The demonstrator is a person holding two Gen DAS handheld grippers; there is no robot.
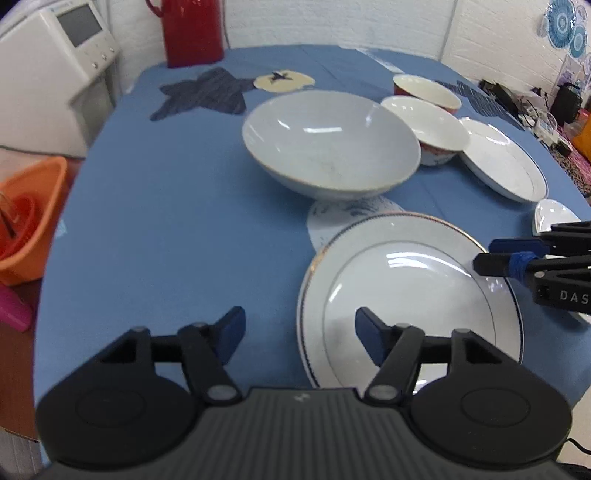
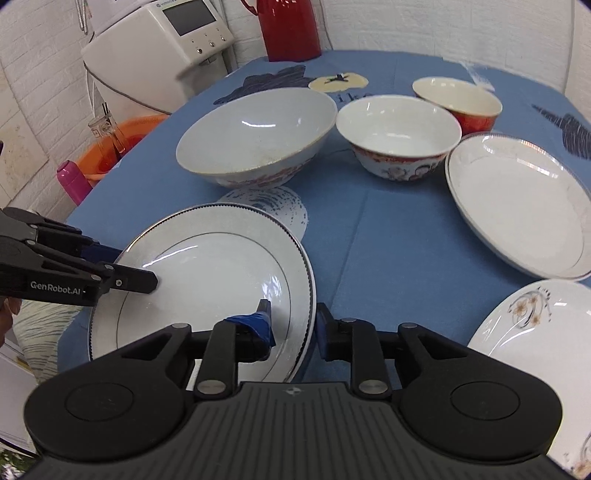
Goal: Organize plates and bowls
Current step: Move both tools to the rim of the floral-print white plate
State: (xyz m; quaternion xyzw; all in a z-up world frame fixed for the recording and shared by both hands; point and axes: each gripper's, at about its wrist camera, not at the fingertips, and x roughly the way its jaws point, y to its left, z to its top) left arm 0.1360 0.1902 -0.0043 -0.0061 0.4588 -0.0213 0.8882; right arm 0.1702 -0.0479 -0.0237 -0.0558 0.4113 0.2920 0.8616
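Note:
A white rimmed plate [image 1: 410,295] [image 2: 207,280] lies at the near edge of the blue table. My left gripper [image 1: 299,332] is open; its right finger is over the plate's near-left rim and its left finger is over the cloth. In the right wrist view it [image 2: 122,275] straddles the plate's left rim. My right gripper [image 2: 293,325] is partly open with one finger on each side of the plate's right rim, and also shows in the left wrist view [image 1: 487,254]. Behind the plate stand a large pale bowl [image 1: 328,144] [image 2: 255,136], a white bowl with red pattern [image 2: 399,136] and a red bowl [image 2: 458,99].
A shallow white dish [image 2: 517,206] lies at right and a flower-patterned plate [image 2: 532,354] at near right. A red thermos [image 2: 290,29] stands at the back. An orange tub [image 1: 29,221] and a white appliance [image 1: 48,74] stand left of the table.

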